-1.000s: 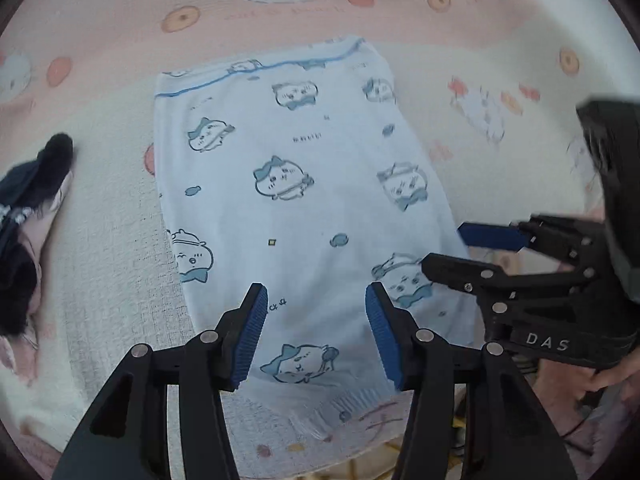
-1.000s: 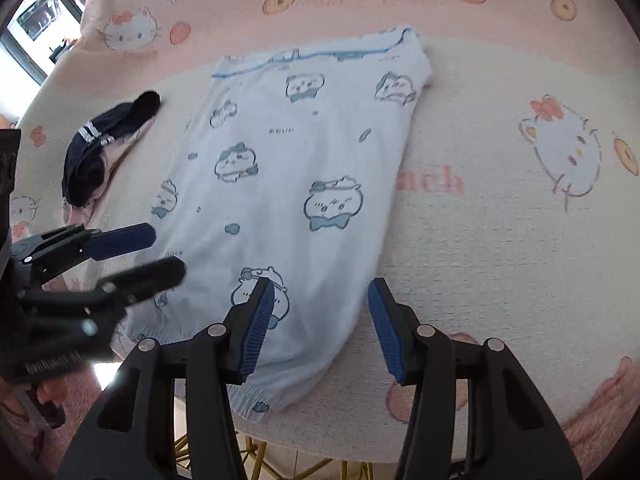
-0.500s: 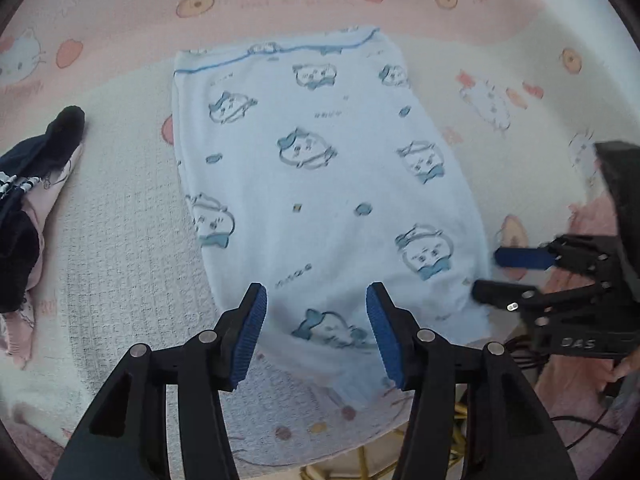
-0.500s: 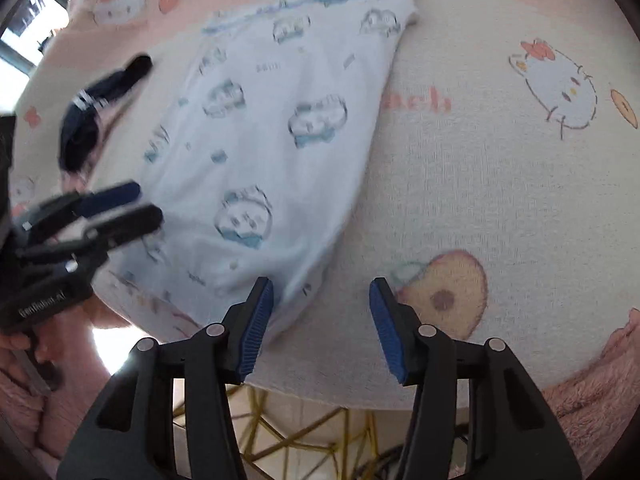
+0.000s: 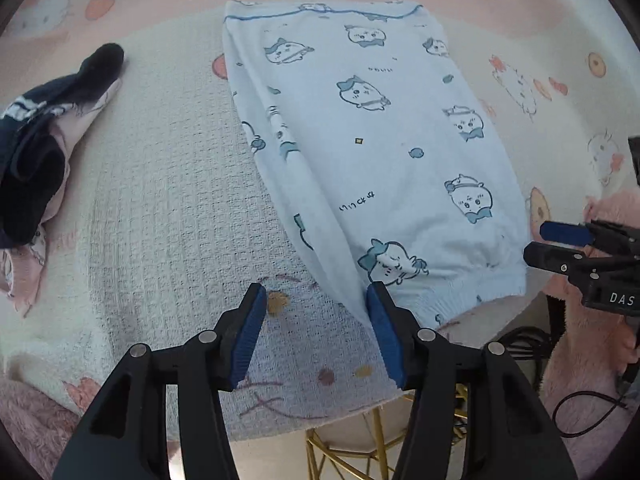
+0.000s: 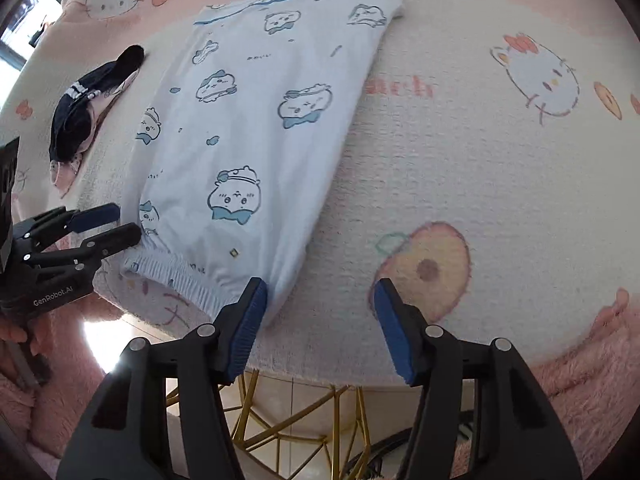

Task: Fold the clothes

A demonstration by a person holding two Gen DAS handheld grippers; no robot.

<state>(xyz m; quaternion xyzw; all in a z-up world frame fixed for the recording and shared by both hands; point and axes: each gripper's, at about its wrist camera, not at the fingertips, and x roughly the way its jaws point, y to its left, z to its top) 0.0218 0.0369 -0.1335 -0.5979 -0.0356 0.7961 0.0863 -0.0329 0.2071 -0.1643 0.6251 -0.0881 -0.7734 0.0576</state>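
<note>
A pale blue garment [image 5: 372, 128] printed with cartoon animals lies flat and lengthwise on the pink-and-cream blanket [image 5: 160, 208], its elastic hem [image 6: 180, 276] at the near edge. My left gripper [image 5: 316, 332] is open just short of the hem's left corner, holding nothing. Open as well, my right gripper [image 6: 320, 324] hovers at the hem's right corner [image 6: 280, 300], its left pad beside the cloth. Each gripper shows in the other's view: the right one [image 5: 560, 244] by the hem's right end, the left one [image 6: 104, 224] by its left end.
A dark navy and pink bundle of clothes [image 5: 40, 148] lies on the blanket to the left of the garment, also seen as the bundle [image 6: 88, 108]. The blanket's near edge [image 6: 320, 376] drops off over gold metal legs [image 6: 304, 424]. Cables [image 5: 580, 408] trail at lower right.
Both grippers have pulled back toward the near edge of the blanket, from over the garment's lower part to its hem corners. The garment now lies more stretched out toward me.
</note>
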